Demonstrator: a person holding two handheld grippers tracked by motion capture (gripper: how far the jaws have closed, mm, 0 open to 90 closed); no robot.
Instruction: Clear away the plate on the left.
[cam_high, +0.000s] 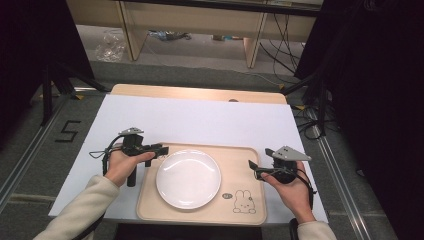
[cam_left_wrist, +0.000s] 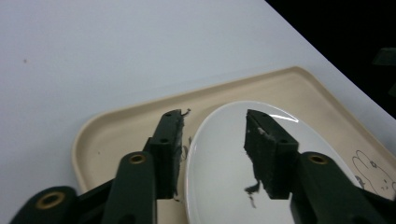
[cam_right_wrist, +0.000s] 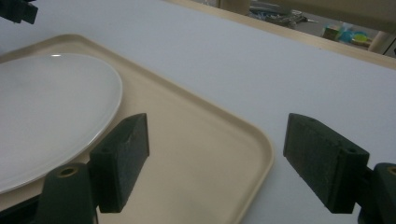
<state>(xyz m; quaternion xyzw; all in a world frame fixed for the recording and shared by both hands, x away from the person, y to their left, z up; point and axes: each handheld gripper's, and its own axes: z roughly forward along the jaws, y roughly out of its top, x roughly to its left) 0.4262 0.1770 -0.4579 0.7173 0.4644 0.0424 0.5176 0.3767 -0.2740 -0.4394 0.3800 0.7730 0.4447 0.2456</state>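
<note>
Low centre of high view: left tool (cam_high: 162, 149) open narrow astride plate (cam_high: 188, 178) rim; right tool (cam_high: 251, 167) wide over tray (cam_high: 200, 214) edge. Risk: glossy plate slips, tips.

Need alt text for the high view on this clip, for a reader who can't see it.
A person's two hands each hold an open gripper, left gripper and right gripper, at either side of an empty white plate on a beige tray with a rabbit drawing.
</note>
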